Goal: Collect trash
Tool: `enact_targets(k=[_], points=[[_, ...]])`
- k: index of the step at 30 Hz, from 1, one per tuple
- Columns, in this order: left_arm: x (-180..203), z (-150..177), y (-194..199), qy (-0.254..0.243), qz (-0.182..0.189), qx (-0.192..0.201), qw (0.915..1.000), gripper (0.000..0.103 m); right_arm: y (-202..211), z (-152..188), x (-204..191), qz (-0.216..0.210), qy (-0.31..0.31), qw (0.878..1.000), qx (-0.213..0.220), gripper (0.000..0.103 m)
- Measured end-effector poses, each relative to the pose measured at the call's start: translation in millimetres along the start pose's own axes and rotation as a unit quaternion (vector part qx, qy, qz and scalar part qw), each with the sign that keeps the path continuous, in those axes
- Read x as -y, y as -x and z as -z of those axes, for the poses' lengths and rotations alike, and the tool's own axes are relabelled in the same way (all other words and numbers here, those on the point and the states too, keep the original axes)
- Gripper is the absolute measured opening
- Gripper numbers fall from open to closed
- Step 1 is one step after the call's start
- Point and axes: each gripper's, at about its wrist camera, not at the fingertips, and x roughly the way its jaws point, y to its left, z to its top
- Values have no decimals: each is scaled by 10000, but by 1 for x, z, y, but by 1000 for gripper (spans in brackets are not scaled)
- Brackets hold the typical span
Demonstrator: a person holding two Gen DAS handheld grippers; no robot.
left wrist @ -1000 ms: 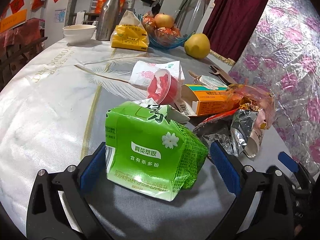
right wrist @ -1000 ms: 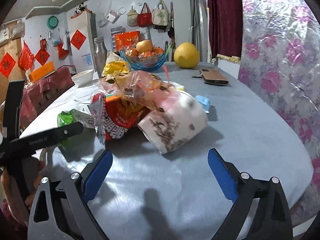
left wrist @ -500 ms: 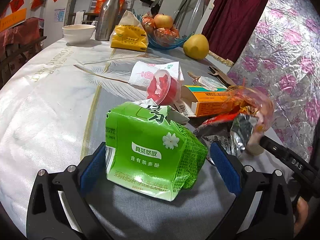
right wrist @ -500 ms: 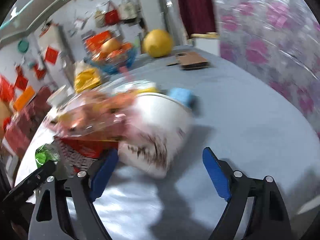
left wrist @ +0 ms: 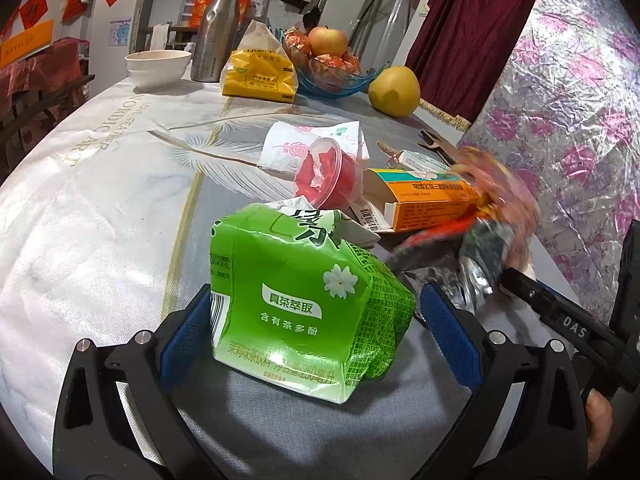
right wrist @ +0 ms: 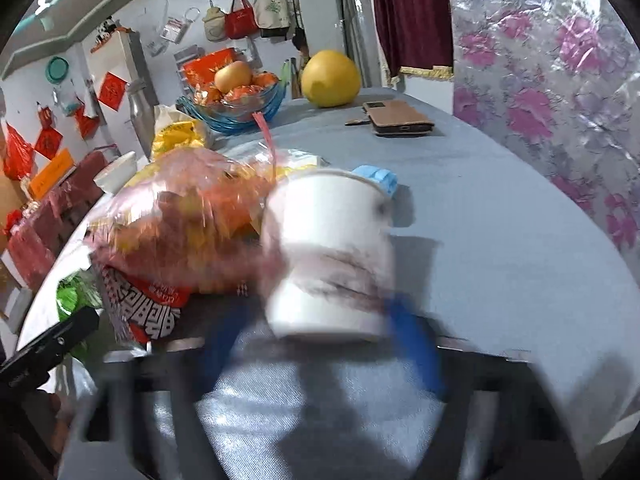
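With the green carton [left wrist: 308,304] on the table between the left gripper [left wrist: 316,332]'s wide-open jaws, the right gripper [right wrist: 320,344]'s jaws have just been closing around the white cup [right wrist: 328,256] beside it, contact unclear; next needs a firm squeeze.

Readable print on the table, the carton and the right claw

The tablecloth [left wrist: 80,184] carries gold lettering, "NORDIC ART" with a smaller line reading "LOVE FEATHER". The crumpled green carton [left wrist: 304,300] shows "真茶萃取" in a white-edged label, "含有茶多酚" beneath it, and "250毫升" near its bottom edge, plus a barcode on its side. The right claw's black arm [left wrist: 568,320] bears "DAS". An orange wall sign [left wrist: 26,44] has lettering too blurred to read.
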Motion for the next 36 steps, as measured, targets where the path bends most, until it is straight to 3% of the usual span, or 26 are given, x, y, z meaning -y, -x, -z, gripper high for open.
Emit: enact_targets(k=[4, 12, 17, 19, 28, 36], points=[[1, 0, 0, -63, 54, -32, 10000, 96, 35, 14, -1, 103, 302, 9986, 416, 63], [-2, -2, -1, -55, 141, -112, 9998, 96, 85, 48, 14, 2, 550, 9972, 515, 64], [3, -2, -2, -70, -47, -139, 9999, 94, 78, 62, 25, -32, 436, 9985, 333, 64], [3, 0, -1, -79, -246, -56, 9996, 83, 76, 62, 28, -118, 362, 9988, 303, 64], [-2, 17, 28, -233, -203, 296, 9991, 83, 70, 60, 31, -329, 200, 9989, 258, 66], [-5, 24, 24, -260, -259, 210, 9991, 86, 62, 58, 30, -486, 80, 9986, 213, 73]])
